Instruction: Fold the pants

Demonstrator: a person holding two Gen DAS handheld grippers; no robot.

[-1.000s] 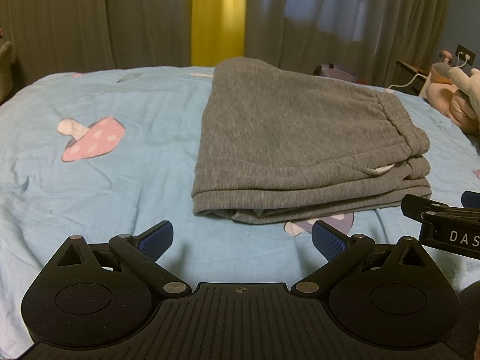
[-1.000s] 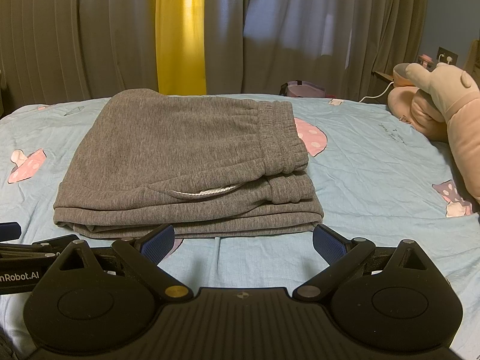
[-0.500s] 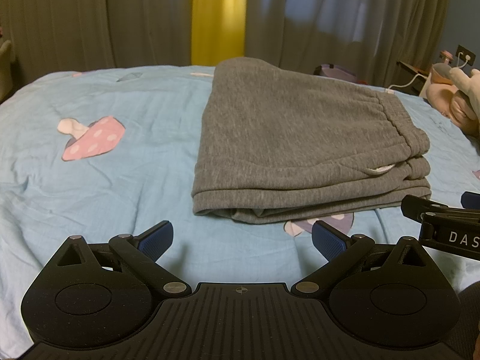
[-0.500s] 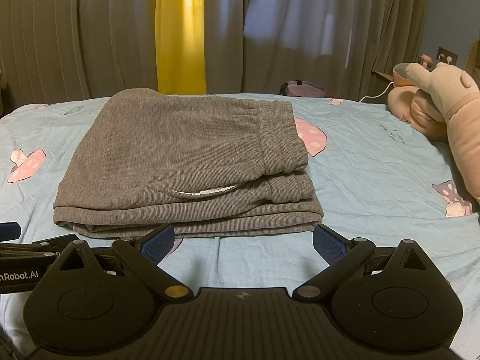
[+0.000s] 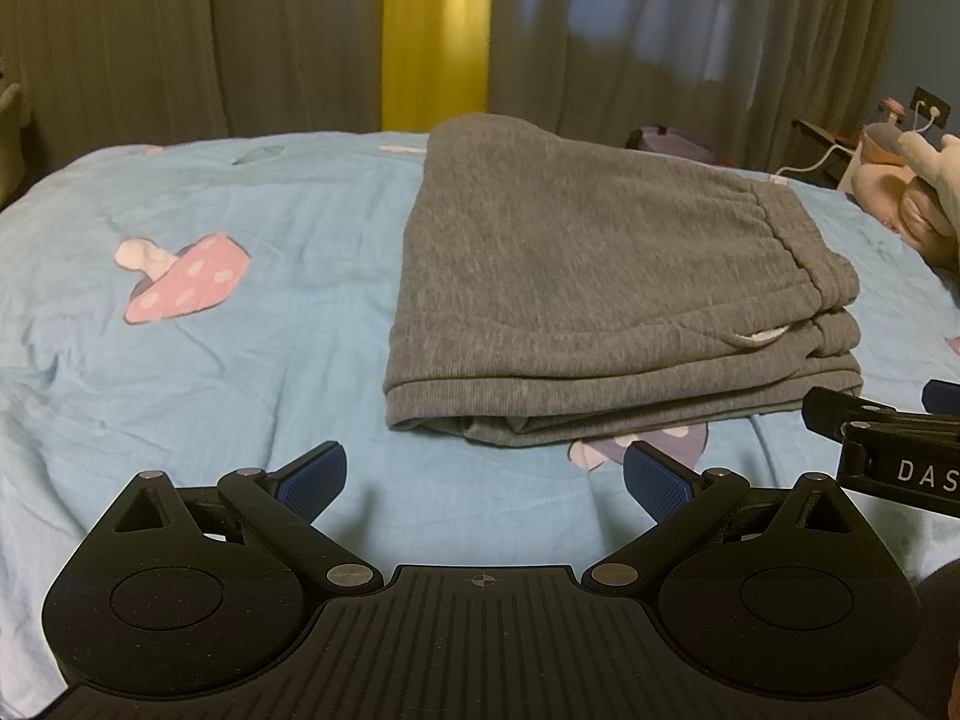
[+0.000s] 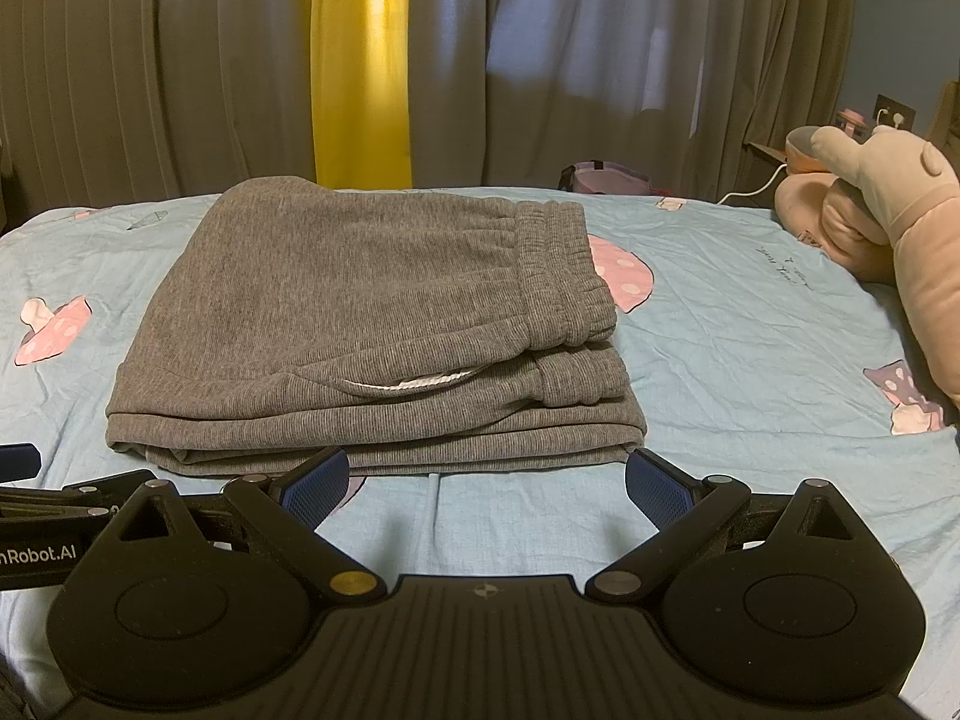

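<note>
The grey pants lie folded into a compact stack on the light blue bedsheet, waistband to the right. They also show in the right wrist view. My left gripper is open and empty, just short of the stack's near left corner. My right gripper is open and empty, its fingertips at the stack's near edge. The right gripper's body shows at the right edge of the left wrist view.
A pink plush toy lies on the bed at the right. Grey and yellow curtains hang behind the bed. A charger cable and wall socket are at the far right. Mushroom prints dot the sheet.
</note>
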